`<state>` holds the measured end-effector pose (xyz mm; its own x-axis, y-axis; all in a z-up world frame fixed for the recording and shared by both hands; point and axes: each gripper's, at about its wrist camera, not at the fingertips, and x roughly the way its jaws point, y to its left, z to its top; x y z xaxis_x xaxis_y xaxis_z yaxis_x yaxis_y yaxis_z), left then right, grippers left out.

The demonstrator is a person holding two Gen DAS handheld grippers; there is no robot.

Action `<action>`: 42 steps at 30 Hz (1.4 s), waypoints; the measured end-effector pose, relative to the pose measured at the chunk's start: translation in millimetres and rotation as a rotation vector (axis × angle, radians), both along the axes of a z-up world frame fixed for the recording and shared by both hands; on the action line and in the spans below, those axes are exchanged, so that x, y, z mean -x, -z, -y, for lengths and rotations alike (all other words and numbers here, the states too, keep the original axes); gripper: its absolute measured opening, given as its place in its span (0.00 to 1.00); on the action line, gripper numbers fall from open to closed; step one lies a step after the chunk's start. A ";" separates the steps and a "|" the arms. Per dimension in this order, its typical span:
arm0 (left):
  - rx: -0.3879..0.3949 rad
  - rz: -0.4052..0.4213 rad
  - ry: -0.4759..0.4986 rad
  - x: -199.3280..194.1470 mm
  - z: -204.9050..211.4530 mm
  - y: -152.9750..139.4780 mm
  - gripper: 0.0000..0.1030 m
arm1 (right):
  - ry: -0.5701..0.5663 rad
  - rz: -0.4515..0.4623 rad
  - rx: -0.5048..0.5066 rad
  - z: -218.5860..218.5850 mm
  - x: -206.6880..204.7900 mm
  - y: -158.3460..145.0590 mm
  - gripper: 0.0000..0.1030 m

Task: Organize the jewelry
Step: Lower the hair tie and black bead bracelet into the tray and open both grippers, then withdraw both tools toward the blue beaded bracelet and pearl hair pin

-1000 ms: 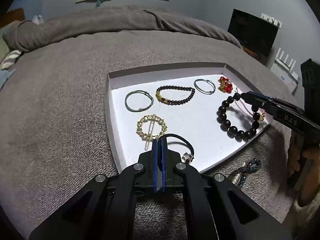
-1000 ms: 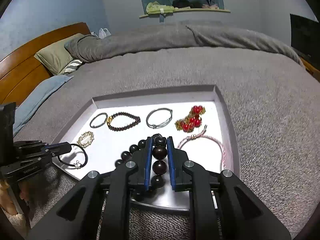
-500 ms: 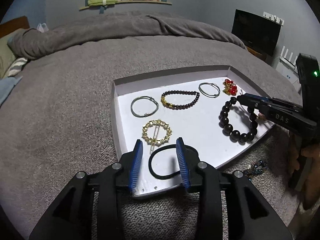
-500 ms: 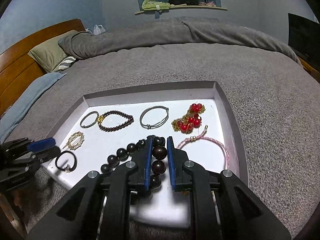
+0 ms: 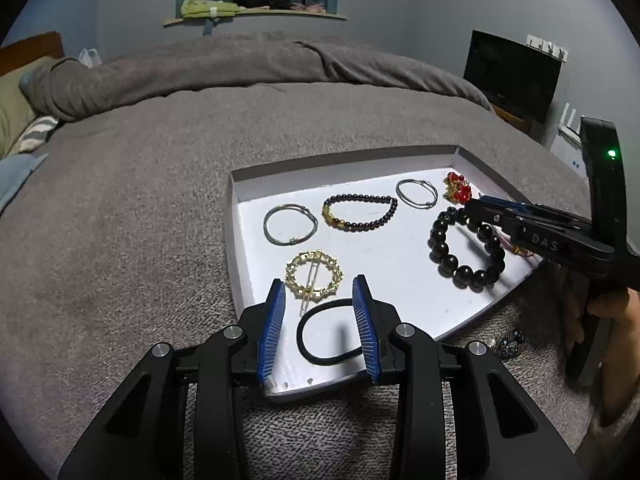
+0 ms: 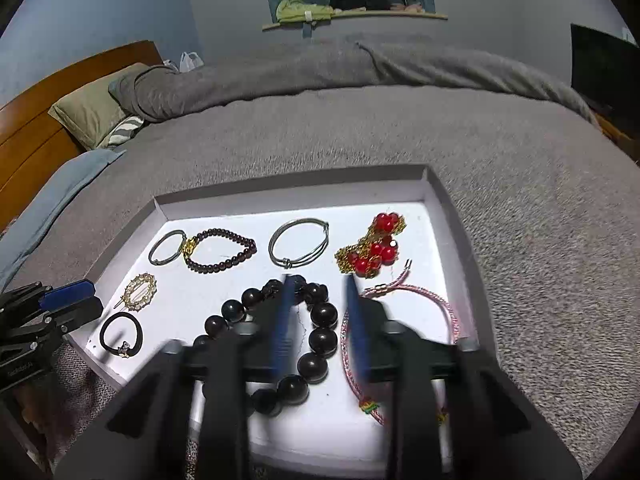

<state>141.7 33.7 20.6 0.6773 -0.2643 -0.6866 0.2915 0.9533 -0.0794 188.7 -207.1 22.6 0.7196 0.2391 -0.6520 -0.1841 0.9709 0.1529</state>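
Tray (image 6: 452, 216): eight jewelry pieces, two silver bangles (image 6: 298, 242).

A bed covered by a grey blanket (image 5: 160, 208) carries a shallow white tray (image 5: 234, 216), which rests flat on the blanket. Just beside the tray's near right edge, a small beaded piece (image 5: 507, 344) lies directly on the blanket, too dark to identify further.

In the tray (image 6: 452, 216) on the bed (image 6: 520, 160), the large-bead bracelet (image 6: 316, 316) lies right of the hair tie (image 6: 120, 334), the brooch (image 6: 141, 292) behind it.
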 end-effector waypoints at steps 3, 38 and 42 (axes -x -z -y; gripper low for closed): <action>0.004 0.013 -0.016 0.6 -1.8 -1.0 0.45 | 0.009 0.031 0.032 -1.2 7.4 -4.4 0.42; -0.018 0.224 -0.098 68.4 -7.3 -11.5 0.91 | 0.099 0.259 0.098 18.0 105.4 -29.5 0.95; -0.019 0.209 -0.061 82.0 0.0 -6.7 0.91 | 0.093 0.236 0.075 26.5 118.9 -25.0 0.95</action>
